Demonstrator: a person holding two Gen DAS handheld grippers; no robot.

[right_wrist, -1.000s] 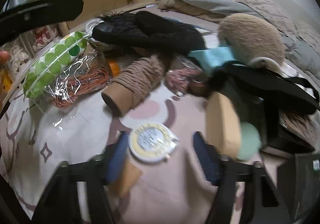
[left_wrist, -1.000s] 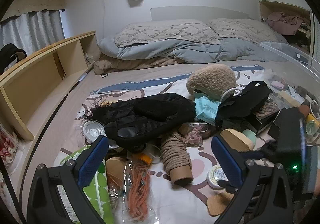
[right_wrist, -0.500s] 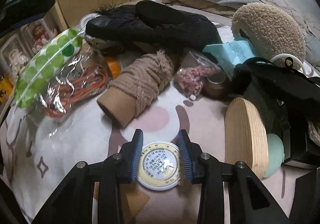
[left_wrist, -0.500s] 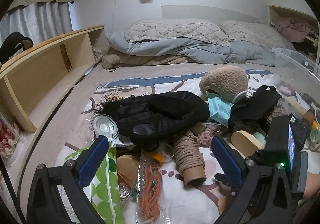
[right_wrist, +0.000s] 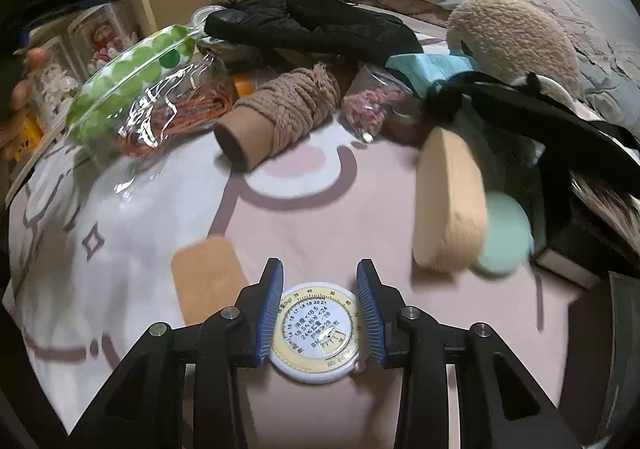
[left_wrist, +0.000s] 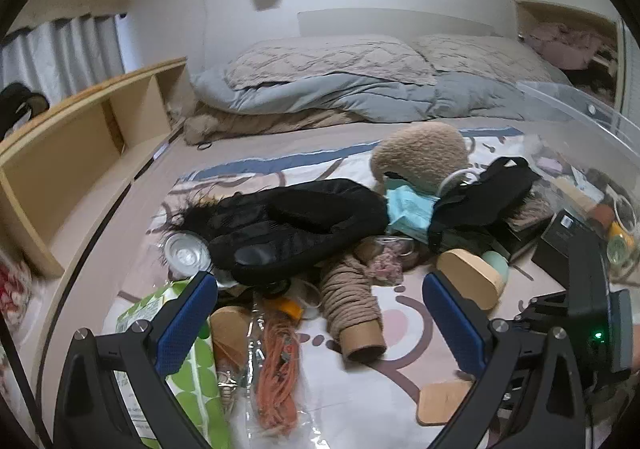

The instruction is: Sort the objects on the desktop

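My right gripper (right_wrist: 320, 281) is shut on a round white-and-yellow tape measure (right_wrist: 318, 333), its blue pads pressing the disc's two sides just above the patterned bedsheet (right_wrist: 132, 217). A tan card (right_wrist: 208, 277) lies to its left. Beyond are a twine spool (right_wrist: 280, 121), a wooden oval block (right_wrist: 448, 205), a mint disc (right_wrist: 504, 241), black gloves (right_wrist: 316, 25) and a bagged orange cord (right_wrist: 180, 117). My left gripper (left_wrist: 316, 285) hangs open over the twine spool (left_wrist: 352, 305) and the orange cord (left_wrist: 276, 369), holding nothing.
A wooden shelf (left_wrist: 80, 153) runs along the left. A clear plastic bin (left_wrist: 580, 117) holding small items stands at the right. Pillows and a grey duvet (left_wrist: 340, 89) lie at the back. A fuzzy tan hat (left_wrist: 420, 157), a green-dotted pack (left_wrist: 192, 377) and a black box (left_wrist: 564, 233) crowd the pile.
My right gripper's jaws closed from wide apart onto the round tape measure and drew it back from the pile, uncovering the tan card. The left gripper stayed open, its view shifting only slightly.
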